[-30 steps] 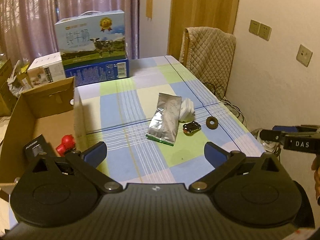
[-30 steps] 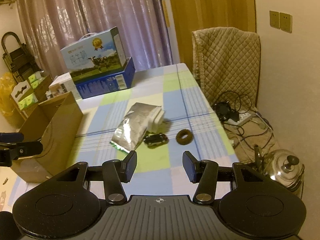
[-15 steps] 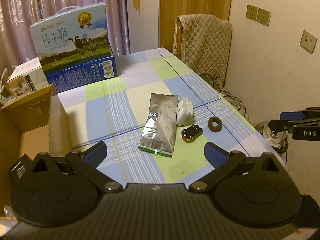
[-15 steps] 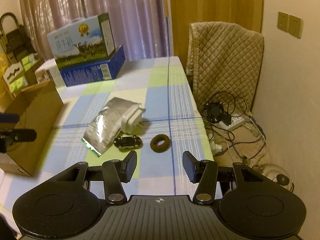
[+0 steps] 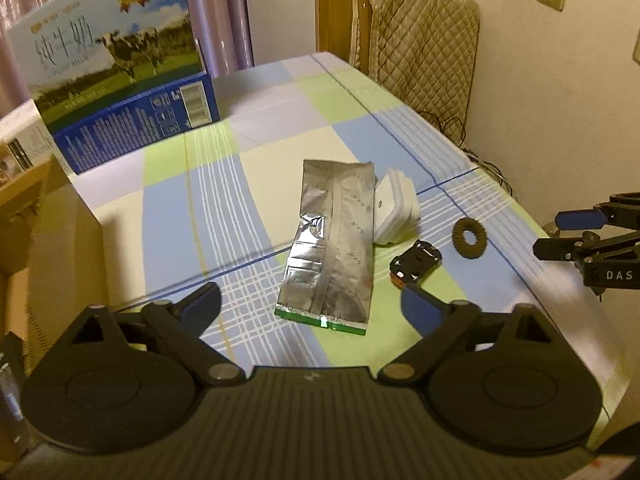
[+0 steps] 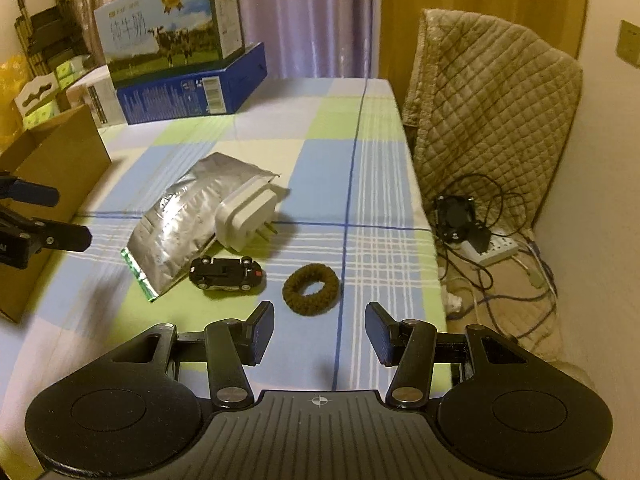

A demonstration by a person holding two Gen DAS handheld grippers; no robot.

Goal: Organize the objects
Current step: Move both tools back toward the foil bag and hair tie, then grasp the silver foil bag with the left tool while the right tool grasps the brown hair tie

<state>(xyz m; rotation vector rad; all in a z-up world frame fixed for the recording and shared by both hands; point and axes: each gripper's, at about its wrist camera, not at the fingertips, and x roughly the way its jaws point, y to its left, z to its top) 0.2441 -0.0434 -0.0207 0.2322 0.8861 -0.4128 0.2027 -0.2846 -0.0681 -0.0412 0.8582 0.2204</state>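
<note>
Checked tablecloth (image 6: 328, 128) carries everything unsorted: foil pouch (image 5: 332, 248), white charger (image 6: 246, 216), toy car (image 6: 226, 274) and brown hair tie (image 6: 311, 289) near its right edge. Our left gripper (image 5: 310, 304), just narrowing, and right gripper (image 6: 320, 332) gape empty; nothing's boxed.

It was a lived-in home room. Curtains (image 6: 312, 12) hung behind a checked tablecloth (image 6: 320, 128), milk carton (image 6: 168, 36) and quilt-draped chair (image 6: 492, 92).
</note>
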